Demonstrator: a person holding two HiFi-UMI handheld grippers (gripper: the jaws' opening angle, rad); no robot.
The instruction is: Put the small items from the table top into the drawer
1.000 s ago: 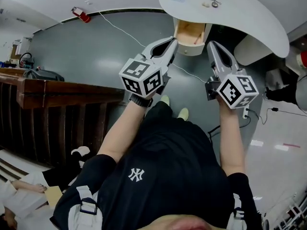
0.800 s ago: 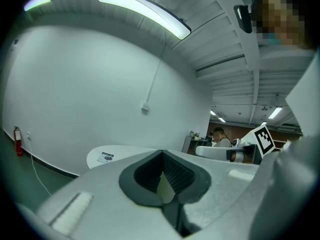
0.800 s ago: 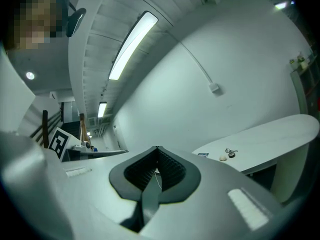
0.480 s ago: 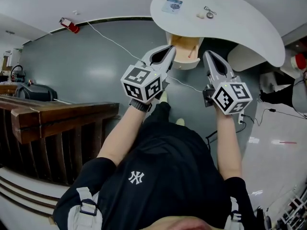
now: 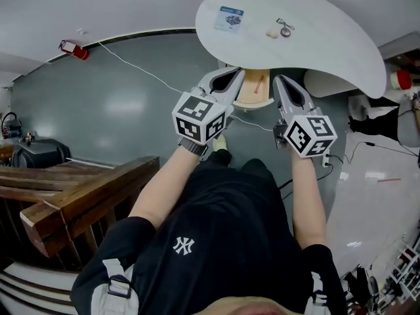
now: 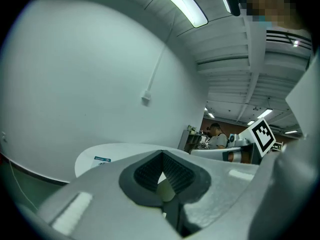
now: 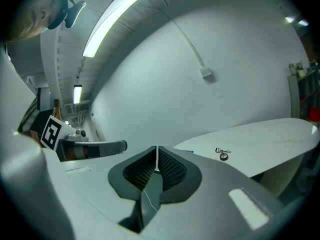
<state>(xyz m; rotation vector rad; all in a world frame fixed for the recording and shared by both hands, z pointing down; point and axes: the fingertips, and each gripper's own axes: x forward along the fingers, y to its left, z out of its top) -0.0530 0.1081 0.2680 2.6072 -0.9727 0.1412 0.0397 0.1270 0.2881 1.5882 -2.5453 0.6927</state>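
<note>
The drawer [image 5: 252, 97] under the tabletop [image 5: 328, 41] stands open, but little of the task looks done. 3 small items are left on top: a card [image 5: 228, 18] well to the left, and a pale lump [image 5: 272, 33] just beside a key ring [image 5: 285, 27] near the middle. A thin reddish streak shows inside the drawer; I cannot tell what it is.

The left tool [image 5: 240, 73] and right tool [image 5: 277, 79] flank the drawer front, well short of the items. Each has its jaws together at the tips with nothing between them, so neither carries anything. All 3 items would have to be picked up and dropped in, and the drawer perhaps pushed shut.

Against 1 second ago, the card, lump and key ring lie exactly where they were. Both tools have kept their places either side of the drawer and have sunk a little. The view has swung, so more of the tabletop shows and the wooden railing sits lower at the left.
</note>
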